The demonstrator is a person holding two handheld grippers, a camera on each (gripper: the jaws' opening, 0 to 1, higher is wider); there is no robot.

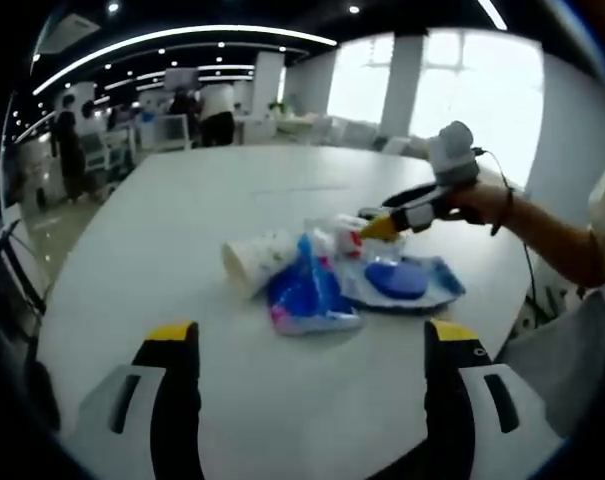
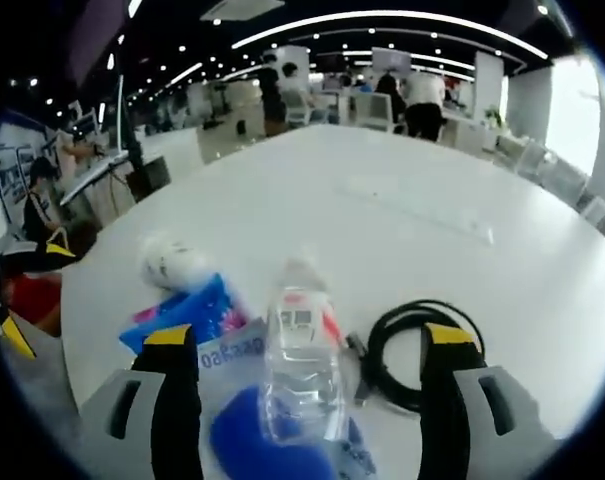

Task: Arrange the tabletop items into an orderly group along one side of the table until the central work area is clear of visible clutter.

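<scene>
- Lying together near the middle of the white table (image 1: 182,260) is a small pile of items, seen from both sides in the two views.
- In the left gripper view, the left gripper (image 1: 312,350) has its two yellow-tipped jaws spread wide apart above bare table, with nothing between them; the pile is further ahead, not touched.
- The pile there holds a white paper cup (image 1: 254,258) lying on its side, a blue plastic packet (image 1: 307,295) just beside it, and a flat blue pouch (image 1: 402,282) to the right; these overlap, so their edges are hard to separate.
- The right gripper (image 1: 377,228) comes into this view from the right, held by a person's hand (image 1: 482,200), with its yellow tip at the back of the pile; I cannot tell from here whether it touches anything.
- In the right gripper view, the right gripper (image 2: 312,340) is also wide open, and a clear plastic bottle (image 2: 302,365) lies between the jaws, its cap pointing away; the jaws do not grip it.
- The bottle rests over the blue pouch (image 2: 257,440), whose lower part is cut off by the view's edge.
- A coiled black cable (image 2: 402,350) lies just beside the bottle, partly behind the right jaw.
- The paper cup (image 2: 174,262) and blue packet (image 2: 187,310) are to the left; the print on them is too blurred to read.
- People in the background are small and unclear.
</scene>
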